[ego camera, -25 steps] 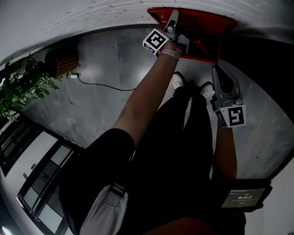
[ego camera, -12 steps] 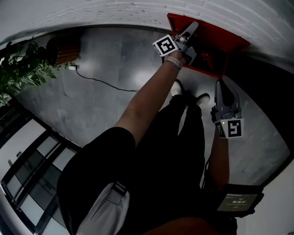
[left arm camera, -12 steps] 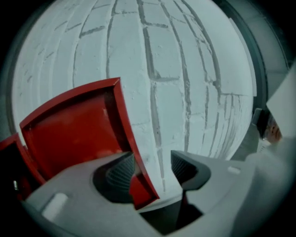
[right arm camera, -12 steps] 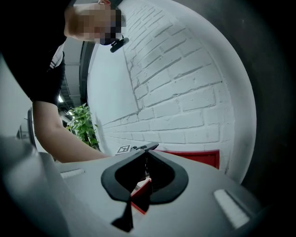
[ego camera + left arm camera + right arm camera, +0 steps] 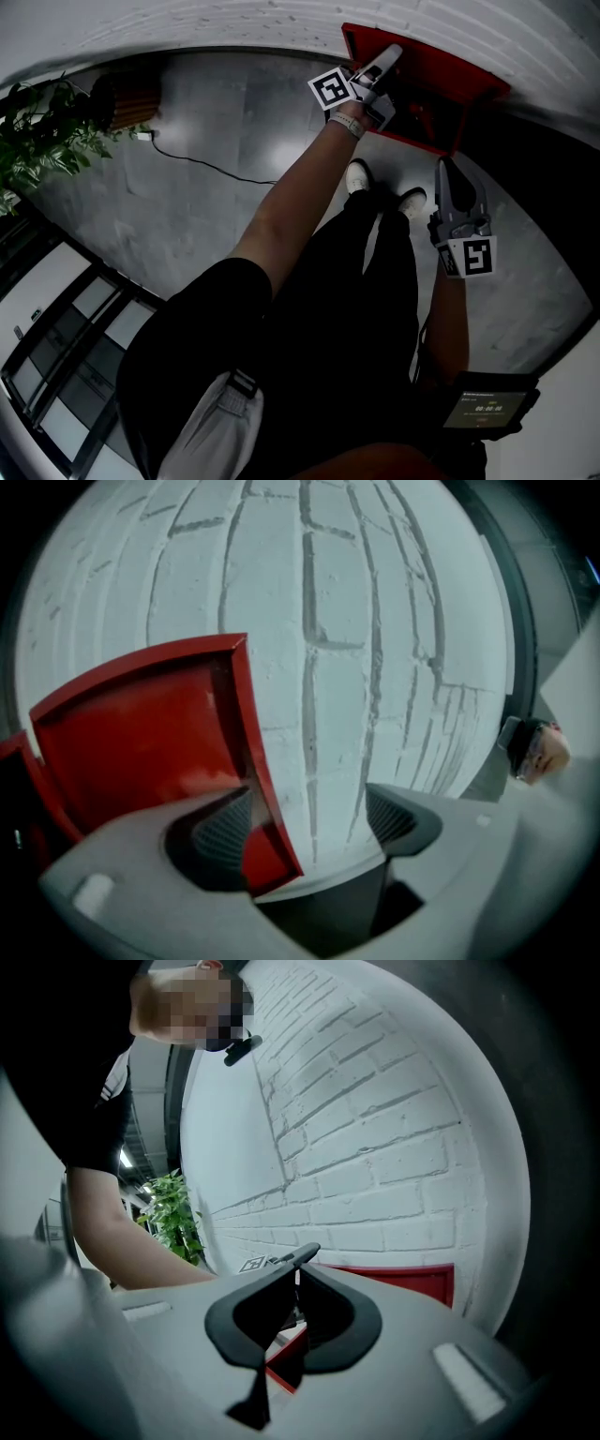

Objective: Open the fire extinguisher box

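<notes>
Jaws of the left gripper [image 5: 309, 822] stand wide and have just been opening. The thin outer edge of the red door [image 5: 150, 733] rises between them, close to one pad and well clear of the other, and neither pad presses on it. This reads as a let-go: the panel seems to have been swung out from the wall, so the grip is no longer needed. The gripper is tipped slightly upward along the door's edge, which leaves it room to draw back without catching the lip.

The right gripper [image 5: 295, 1279] has its jaws closed together with nothing between them. In the head view it hangs low by the person's leg [image 5: 443, 169], aimed at the box but apart from it, and it appears to be only waiting.

The fire extinguisher box [image 5: 441, 80] sits where the floor [image 5: 206, 187] meets the foot of the white brick wall [image 5: 375, 621], straight ahead of the person's shoes. It is bright red sheet metal with a shallow raised rim and a dark inside. The door appears open, though the dim head view makes it hard to tell how far.
</notes>
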A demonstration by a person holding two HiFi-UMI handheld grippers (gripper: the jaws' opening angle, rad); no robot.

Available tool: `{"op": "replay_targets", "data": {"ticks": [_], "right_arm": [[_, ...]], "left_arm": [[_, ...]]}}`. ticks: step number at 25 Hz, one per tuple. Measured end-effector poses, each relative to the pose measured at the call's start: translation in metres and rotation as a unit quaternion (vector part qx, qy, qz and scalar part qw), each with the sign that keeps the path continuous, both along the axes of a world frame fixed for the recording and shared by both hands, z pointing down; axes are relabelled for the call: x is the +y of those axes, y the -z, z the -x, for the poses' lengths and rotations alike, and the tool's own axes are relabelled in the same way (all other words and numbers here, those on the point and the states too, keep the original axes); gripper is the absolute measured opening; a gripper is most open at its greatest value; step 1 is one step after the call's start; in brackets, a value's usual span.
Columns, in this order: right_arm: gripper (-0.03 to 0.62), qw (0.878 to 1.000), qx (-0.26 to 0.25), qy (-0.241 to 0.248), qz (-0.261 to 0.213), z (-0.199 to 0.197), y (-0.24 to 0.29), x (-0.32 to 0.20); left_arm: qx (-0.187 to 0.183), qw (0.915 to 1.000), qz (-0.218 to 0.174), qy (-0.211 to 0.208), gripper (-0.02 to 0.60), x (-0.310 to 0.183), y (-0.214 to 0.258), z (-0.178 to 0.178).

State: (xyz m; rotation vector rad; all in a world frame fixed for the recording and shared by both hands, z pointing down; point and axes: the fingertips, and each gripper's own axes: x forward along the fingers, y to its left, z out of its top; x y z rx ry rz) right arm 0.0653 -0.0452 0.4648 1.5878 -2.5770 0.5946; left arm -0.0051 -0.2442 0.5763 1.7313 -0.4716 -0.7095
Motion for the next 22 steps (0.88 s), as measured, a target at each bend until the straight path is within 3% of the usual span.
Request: {"op": "replay_targets", "data": {"ticks": [1,5,8,11,13,18,20,22], "right_arm": [[0.009,1.0,0.001,-0.001,0.002,-0.001,-0.003,0.001],[0.009,1.0,0.0,0.002,-0.004,-0.001,-0.017,0.001],[0.009,1.0,-0.001,0.003,-0.006,0.0,-0.004,0.002],[0.009,1.0,-0.004,0.003,-0.019,0.0,0.009,0.002],[0.009,1.0,0.0,0.009,-0.027,0.001,0.019,0.001],[0.009,0.998,0.012,0.02,-0.05,0.0,0.05,0.001],[0.009,0.998,0.004,0.027,-0.062,0.002,0.059,0.001],[0.009,0.997,0.002,0.037,-0.065,0.005,0.065,0.003]], "left_arm": [[-0.005,1.0,0.005,0.0,0.39,0.0,-0.004,0.0],[-0.016,0.9997,0.015,0.009,0.396,0.001,-0.025,0.004],[-0.018,0.9998,0.01,0.004,0.395,0.011,-0.011,0.003],[-0.036,0.9992,-0.016,-0.009,0.384,0.026,0.016,0.004],[-0.071,0.9956,-0.057,-0.021,0.344,0.04,0.041,0.004],[-0.156,0.9704,-0.175,-0.057,0.227,0.084,0.121,0.002],[-0.191,0.955,-0.216,-0.069,0.186,0.1,0.138,0.001],[-0.23,0.9336,-0.264,-0.077,0.117,0.116,0.15,0.001]]}}
